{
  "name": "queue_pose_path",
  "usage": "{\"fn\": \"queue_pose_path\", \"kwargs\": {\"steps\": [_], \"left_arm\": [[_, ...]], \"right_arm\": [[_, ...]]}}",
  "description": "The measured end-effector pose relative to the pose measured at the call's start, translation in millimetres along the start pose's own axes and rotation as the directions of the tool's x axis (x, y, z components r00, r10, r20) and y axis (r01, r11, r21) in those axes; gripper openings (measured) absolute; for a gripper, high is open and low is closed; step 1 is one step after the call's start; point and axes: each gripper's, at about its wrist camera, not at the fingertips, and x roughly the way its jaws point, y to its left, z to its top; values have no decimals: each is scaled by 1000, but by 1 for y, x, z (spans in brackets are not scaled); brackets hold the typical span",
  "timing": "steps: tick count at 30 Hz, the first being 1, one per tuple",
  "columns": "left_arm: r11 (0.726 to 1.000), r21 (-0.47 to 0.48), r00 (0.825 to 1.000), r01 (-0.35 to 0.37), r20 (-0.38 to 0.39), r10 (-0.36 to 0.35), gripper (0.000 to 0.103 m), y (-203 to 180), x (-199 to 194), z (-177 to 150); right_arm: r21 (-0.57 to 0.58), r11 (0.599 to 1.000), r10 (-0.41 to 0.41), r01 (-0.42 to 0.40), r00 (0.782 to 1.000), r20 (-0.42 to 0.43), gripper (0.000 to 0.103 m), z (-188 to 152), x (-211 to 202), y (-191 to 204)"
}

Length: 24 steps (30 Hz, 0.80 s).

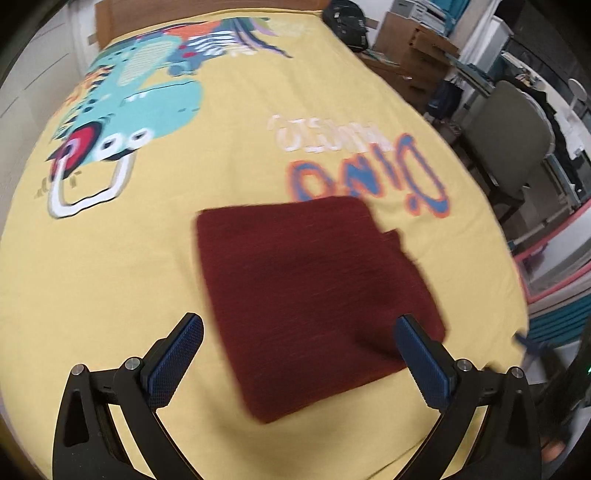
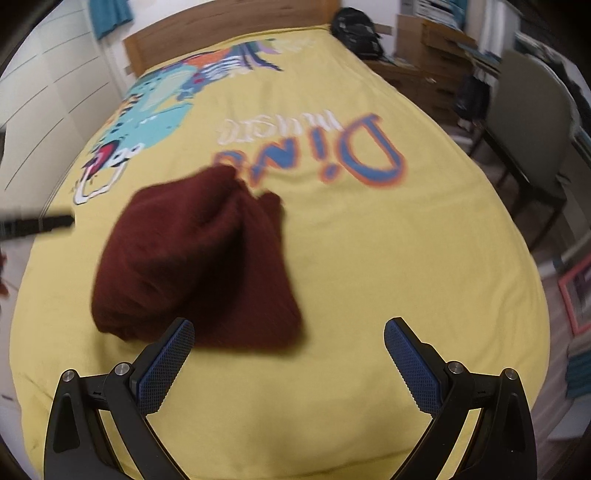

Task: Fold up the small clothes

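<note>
A dark red knitted garment (image 1: 314, 295) lies folded into a rough rectangle on the yellow bedspread (image 1: 147, 258). My left gripper (image 1: 299, 325) hangs above its near edge, open wide, with nothing between its blue pads. In the right wrist view the same dark red garment (image 2: 195, 266) lies left of centre, a bit humped. My right gripper (image 2: 288, 328) is open above the spread, just right of the garment's near corner, and holds nothing. The left gripper's dark tip (image 2: 40, 225) shows at the left edge of that view.
The bedspread carries a dinosaur print (image 1: 140, 107) and the word "Dino" (image 2: 332, 155). A wooden headboard (image 2: 229, 29) stands at the far end. To the right are a grey chair (image 1: 517, 140), cardboard boxes (image 1: 417, 48) and a black bag (image 2: 354, 29).
</note>
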Motion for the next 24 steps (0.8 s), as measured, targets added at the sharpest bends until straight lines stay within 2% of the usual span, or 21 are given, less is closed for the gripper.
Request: {"fn": "queue_pose_path", "kwargs": {"steps": [4,8,10,11,12,16,20,22,23,24], "left_arm": [[999,-35,999,-30,-14,29,102,38,-1,-30],[996,-87,999,-23,-35,20,102,69,2,-62],[995,-97,999,-14,-43,10,102,77,1,-73],[995,-96,999,-10,-44,6,102,80,0,-78],[996,-93,999,-9,-44,5,102,82,0,-82],[996,-94,999,1,-47,-5,102,87,2,-93],[994,-107,999,-8,-34,4,102,92,2,-99],[994,-106,999,-10,-49,4,102,95,6,-100],[994,-105,998,-6,-57,0,102,96,8,-101],[995,-103,998,-4,-62,-2,102,96,10,-102]], "right_arm": [[-48,996,70,-71,997,-27,102,43,10,30],[-90,990,102,-111,990,-97,94,83,38,60],[-80,985,140,-154,978,-156,84,97,60,73],[-65,983,158,-173,970,-184,70,100,69,76],[-42,981,173,-187,960,-221,63,103,82,80],[-43,986,142,-163,940,-311,63,100,118,92],[-35,991,102,-125,918,-383,63,82,146,89],[-8,988,138,-154,908,-395,54,74,151,83],[22,983,176,-182,905,-388,41,71,150,78],[45,979,202,-200,907,-370,34,69,147,73]]}}
